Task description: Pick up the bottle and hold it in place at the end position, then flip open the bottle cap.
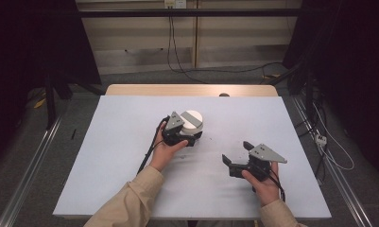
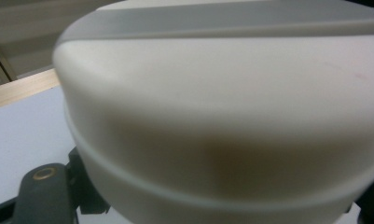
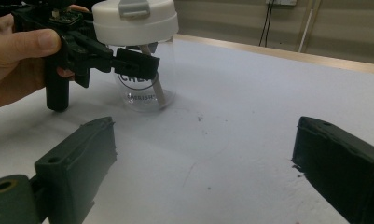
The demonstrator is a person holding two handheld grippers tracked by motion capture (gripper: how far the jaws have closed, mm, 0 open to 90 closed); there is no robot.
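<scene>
Cup (image 1: 193, 124) stands upright on the counter (image 1: 116, 156), a little past the centre toward 12 o'clock. It is a clear cup with a white lid (image 3: 134, 21) and a grey flip tab (image 3: 134, 7) on top; a straw (image 3: 154, 77) leans inside. The left gripper (image 1: 189, 137) is closed on the cup, its jaws pressing the clear wall just under the lid, so the cup is held steady from its 7 o'clock side. In the left gripper view the lid is very close to the camera.

The right gripper (image 1: 236, 153) hovers at 4 o'clock from the cup, well apart from it, with jaws wide and nothing between them. It points toward the cup.

I judge the step in hand is bracing the cup so the lid can be worked on. The next move probably calls for the right gripper to rise toward the lid and take the tab or the rim, while the left keeps its hold. If the left grip is too low or soft, the cup may tip.
</scene>
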